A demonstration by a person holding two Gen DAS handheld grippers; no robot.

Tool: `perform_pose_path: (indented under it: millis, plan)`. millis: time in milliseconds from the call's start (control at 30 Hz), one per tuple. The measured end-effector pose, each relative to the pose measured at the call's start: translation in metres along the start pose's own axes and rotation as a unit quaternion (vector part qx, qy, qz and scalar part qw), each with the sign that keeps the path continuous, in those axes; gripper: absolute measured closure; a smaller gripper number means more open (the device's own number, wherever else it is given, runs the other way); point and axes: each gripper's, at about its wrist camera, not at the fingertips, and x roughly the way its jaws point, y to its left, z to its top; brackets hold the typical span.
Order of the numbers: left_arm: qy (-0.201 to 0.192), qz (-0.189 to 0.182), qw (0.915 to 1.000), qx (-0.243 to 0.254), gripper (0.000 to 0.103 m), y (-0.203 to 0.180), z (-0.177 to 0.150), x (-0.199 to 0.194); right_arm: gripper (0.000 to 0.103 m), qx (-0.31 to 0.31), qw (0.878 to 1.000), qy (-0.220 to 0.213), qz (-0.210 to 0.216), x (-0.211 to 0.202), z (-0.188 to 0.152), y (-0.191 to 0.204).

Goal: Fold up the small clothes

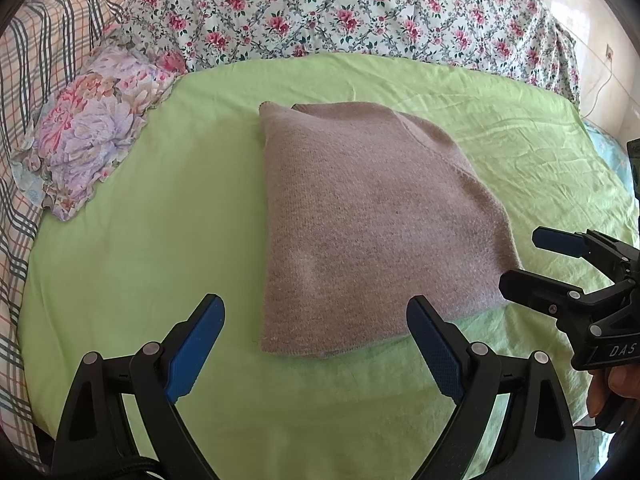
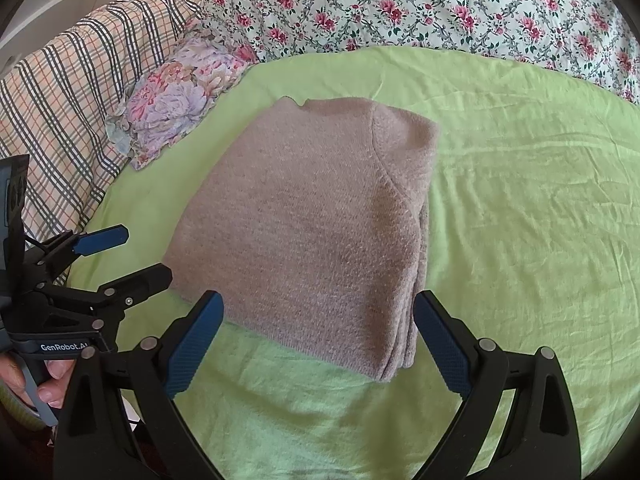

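A folded beige knit sweater [image 1: 368, 216] lies flat on the green sheet [image 1: 160, 240]; it also shows in the right wrist view [image 2: 312, 224], with stacked layers at its right edge. My left gripper [image 1: 316, 344] is open and empty, just short of the sweater's near edge. It also shows in the right wrist view [image 2: 132, 256] at the sweater's left corner. My right gripper [image 2: 320, 340] is open and empty, its jaws on either side of the sweater's near right corner. It also shows in the left wrist view [image 1: 524, 260], open beside the sweater's right edge.
A floral pillow [image 1: 92, 132] lies left of the sweater. A rose-print quilt [image 1: 340, 12] is bunched along the back, and a plaid blanket [image 1: 36, 60] covers the left side. Bare green sheet [image 2: 520, 200] stretches to the right.
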Motion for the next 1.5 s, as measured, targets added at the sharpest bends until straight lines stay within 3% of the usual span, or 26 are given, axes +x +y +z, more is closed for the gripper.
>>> perform_pose_path:
  millis: [1500]
  plan:
    - [-0.011,-0.002,0.9999,0.009,0.010,0.002,0.018,0.003,0.007,0.002,1.000,-0.011,-0.001,-0.001,0.016,-0.005]
